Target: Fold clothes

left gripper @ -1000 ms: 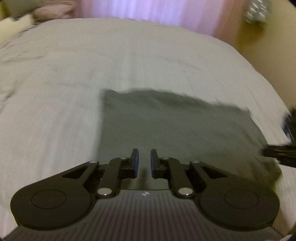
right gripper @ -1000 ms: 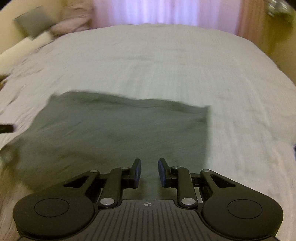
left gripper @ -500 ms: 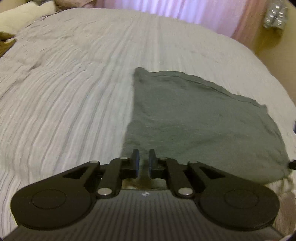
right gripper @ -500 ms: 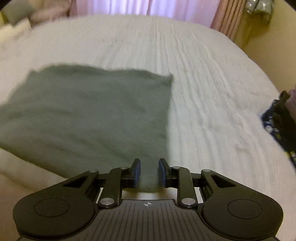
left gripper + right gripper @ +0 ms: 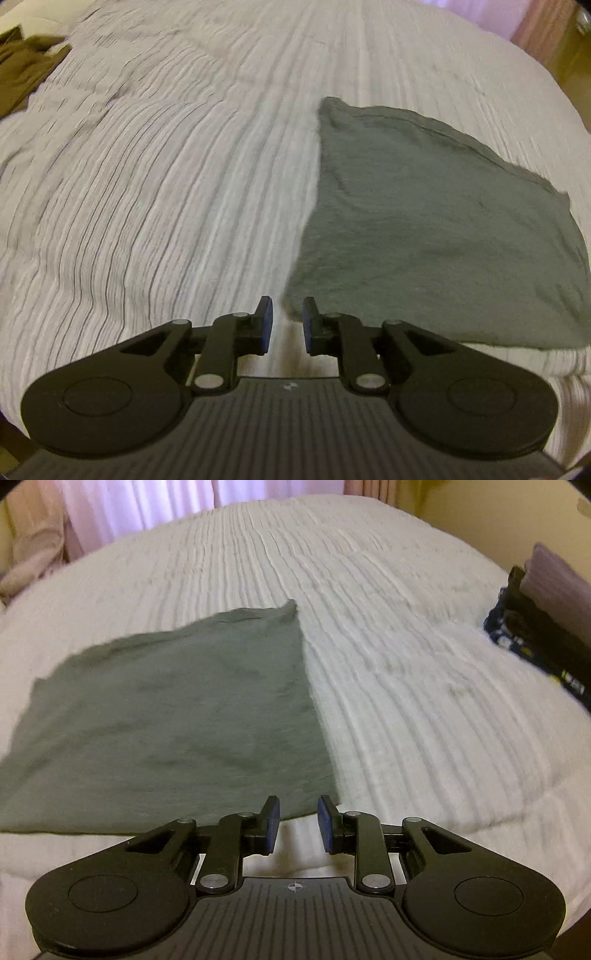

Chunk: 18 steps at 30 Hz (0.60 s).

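Observation:
A dark grey-green garment lies folded flat, a rough rectangle on the pale ribbed bedspread. My left gripper hovers at its near left corner. Its jaws are opening with nothing between the blue pads, and the corner lies just beyond the gap. In the right wrist view the same garment fills the left half. My right gripper hangs over its near right corner, open, with only cloth and bedspread showing past the gap.
A brown garment lies crumpled at the bed's far left. A stack of dark and patterned clothes with a lilac piece on top sits at the right edge. Pink curtains and a pillow stand behind the bed.
Both grippers have slid outward over the garment, the left to its left edge and the right to its right edge, each rolling as it went. The left jaws stand a little wider.

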{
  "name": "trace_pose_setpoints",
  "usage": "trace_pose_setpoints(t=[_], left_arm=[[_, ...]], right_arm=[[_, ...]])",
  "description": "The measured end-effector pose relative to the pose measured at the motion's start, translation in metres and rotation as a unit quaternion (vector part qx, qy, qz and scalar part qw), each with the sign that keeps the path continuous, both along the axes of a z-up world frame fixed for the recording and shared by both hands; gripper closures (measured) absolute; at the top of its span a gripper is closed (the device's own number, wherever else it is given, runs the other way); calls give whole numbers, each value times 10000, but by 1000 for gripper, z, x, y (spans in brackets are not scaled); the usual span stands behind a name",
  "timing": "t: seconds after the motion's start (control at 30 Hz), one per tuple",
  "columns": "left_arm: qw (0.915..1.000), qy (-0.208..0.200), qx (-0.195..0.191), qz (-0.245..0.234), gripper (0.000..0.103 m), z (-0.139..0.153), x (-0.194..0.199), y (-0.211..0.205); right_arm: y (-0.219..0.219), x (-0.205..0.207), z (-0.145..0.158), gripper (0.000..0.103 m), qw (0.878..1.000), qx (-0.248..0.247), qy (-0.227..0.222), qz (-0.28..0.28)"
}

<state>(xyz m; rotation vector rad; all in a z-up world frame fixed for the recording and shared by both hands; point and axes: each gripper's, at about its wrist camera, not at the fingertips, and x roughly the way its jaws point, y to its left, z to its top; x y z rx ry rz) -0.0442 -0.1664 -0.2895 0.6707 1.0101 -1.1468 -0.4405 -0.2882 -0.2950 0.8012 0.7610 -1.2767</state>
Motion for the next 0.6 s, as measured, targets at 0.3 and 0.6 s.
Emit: trace_pose_setpoints(t=[0.3,0.6], left_arm=[[9993,42,-118,-348,88,-7,-22,-11],[9978,-93,-25,-655,85,-50,-30,-8]], right_arm=[[-16,27,-15,46,9997,-235,-73,86],[-30,13,-65,46,9988,49,423,258]])
